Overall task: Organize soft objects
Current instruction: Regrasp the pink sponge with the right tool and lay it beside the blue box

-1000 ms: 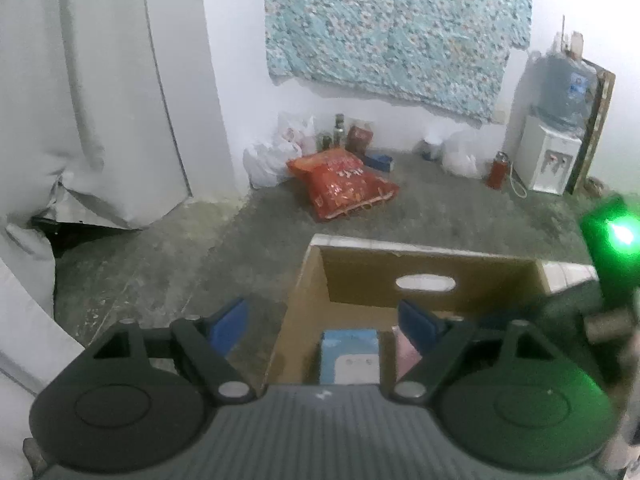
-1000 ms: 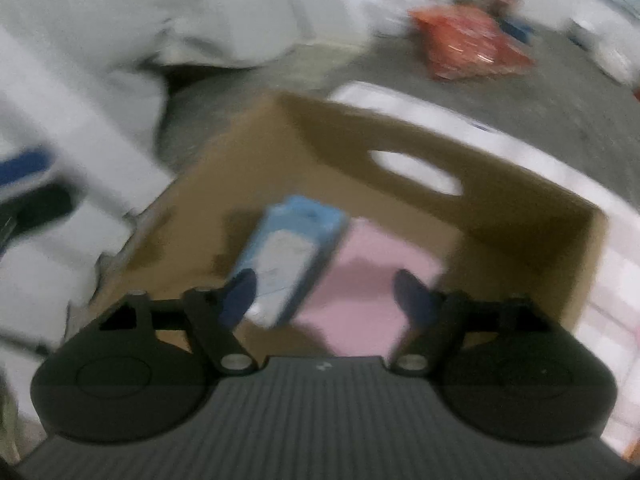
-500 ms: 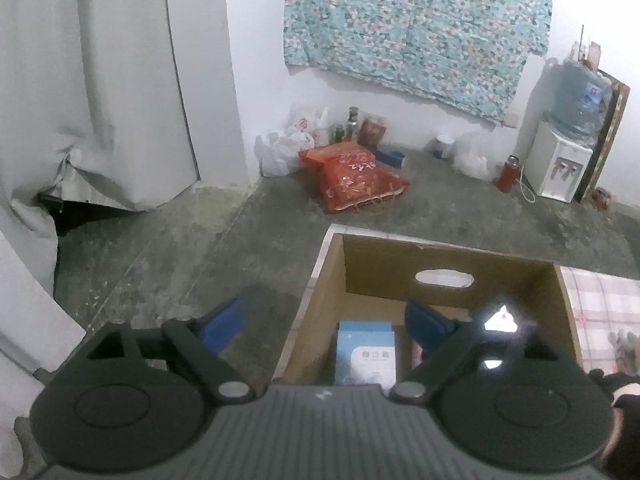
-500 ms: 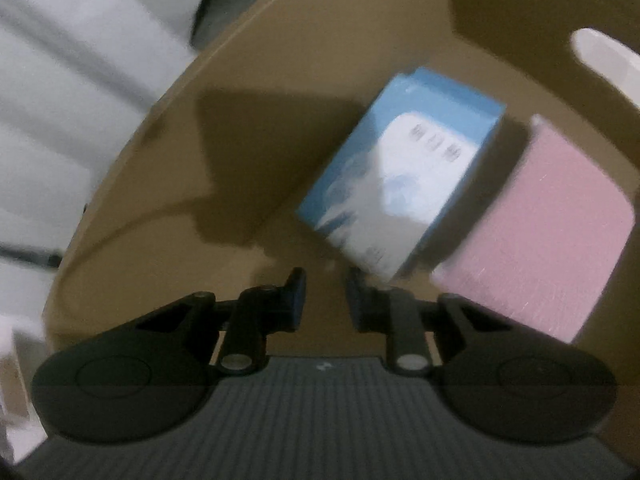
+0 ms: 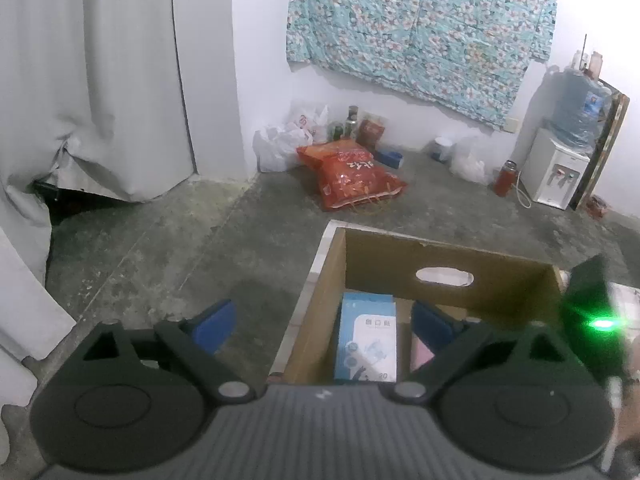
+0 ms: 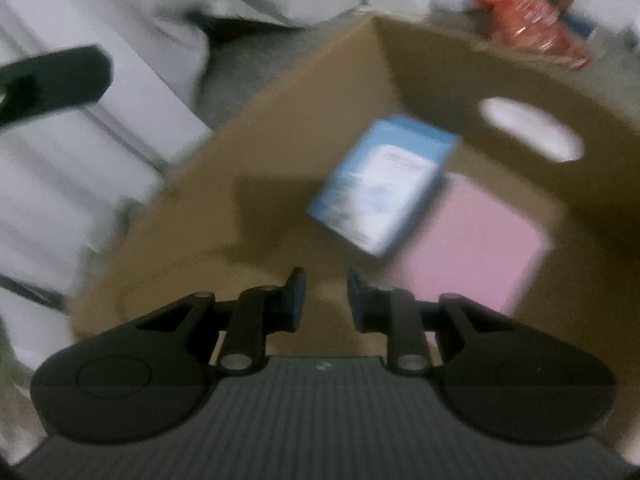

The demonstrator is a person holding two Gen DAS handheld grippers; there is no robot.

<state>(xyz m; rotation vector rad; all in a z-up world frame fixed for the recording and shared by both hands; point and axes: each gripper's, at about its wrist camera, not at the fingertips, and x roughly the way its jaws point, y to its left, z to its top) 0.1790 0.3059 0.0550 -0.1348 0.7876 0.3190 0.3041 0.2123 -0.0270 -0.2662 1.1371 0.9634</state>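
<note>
- Left wrist view: left gripper [image 5: 322, 322] has its fingers spread wide and still opening, nothing between the pads. 1 blue pad sits over bare floor, the other over the box interior.
- Cardboard box [image 5: 448, 256] stands open-topped on the grey concrete floor [image 5: 168, 248], with an oval hand-hole in its far wall.
- Blue-and-white pack [image 5: 368, 342] lies flat on the box bottom, toward the box's left wall (printed face up). Pink pack [image 5: 421, 354] lies just beside it on the right, mostly hidden behind the right finger.
- Right gripper's housing with a green light [image 5: 596, 322] shows at the right edge of this view, next to the box's right wall.
- Background: red bag [image 5: 352, 174] on the floor near the wall, white plastic bags [image 5: 280, 140] behind it, floral cloth [image 5: 420, 20] hung on the wall, water dispenser [image 5: 560, 160] in the right corner, grey curtain [image 5: 92, 80] at left.
- Right wrist view (blurred): right gripper [image 6: 325, 300] hangs over the box [image 6: 280, 184], fingers nearly together with a narrow gap, opening slightly, gripping nothing.
- Blue-and-white pack [image 6: 384, 194] and pink pack [image 6: 468, 248] lie side by side on the box bottom, both apart from the fingertips.
</note>
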